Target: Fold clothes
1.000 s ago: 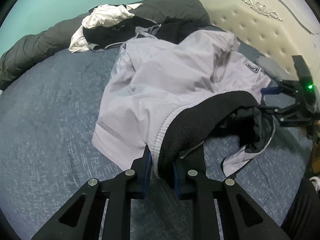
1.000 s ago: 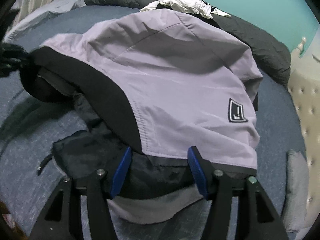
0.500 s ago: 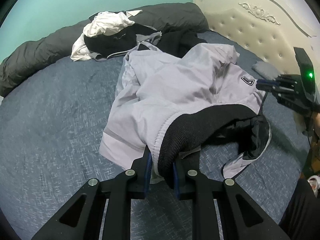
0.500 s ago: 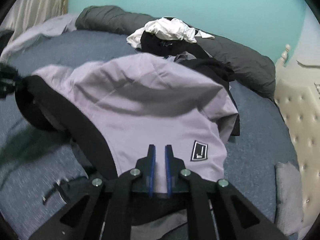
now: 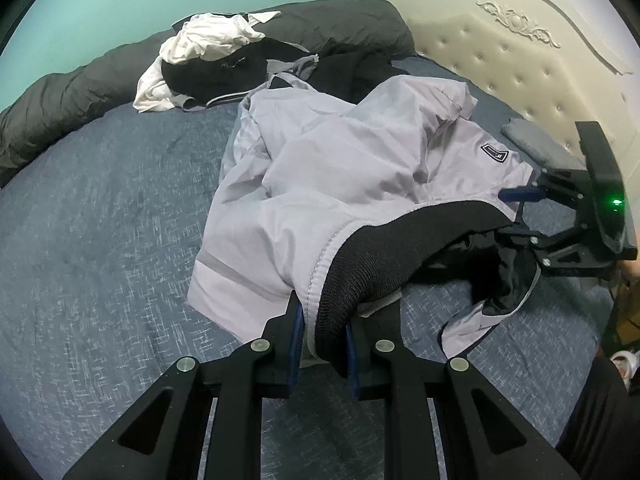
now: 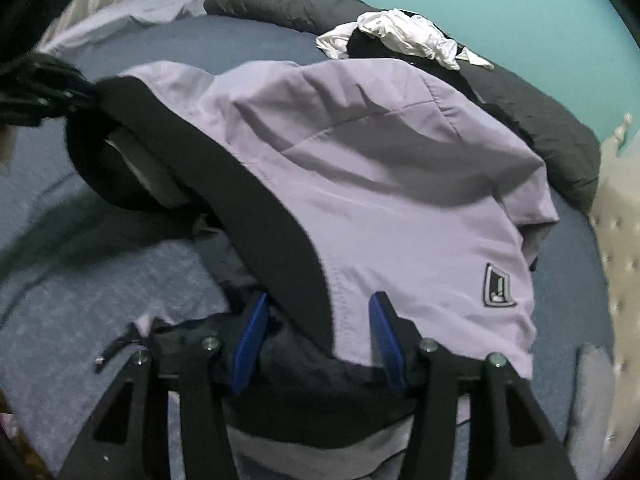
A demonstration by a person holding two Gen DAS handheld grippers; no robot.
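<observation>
Gripping the black ribbed waistband [image 5: 376, 256] of the lilac nylon shorts [image 5: 344, 168], the left gripper [image 5: 320, 340] holds it tight between narrow fingers. The shorts lie on the blue bed [image 5: 100, 216], at 12 o'clock from it. The right gripper [image 6: 316, 336] has just been opening; its fingers stand wide, with the shorts' edge between them, unpressed.

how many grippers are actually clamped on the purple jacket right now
1. The left gripper is clamped on the jacket at its black hem band. The right gripper straddles the hem farther along, pads apart, jaws having just opened.
</observation>
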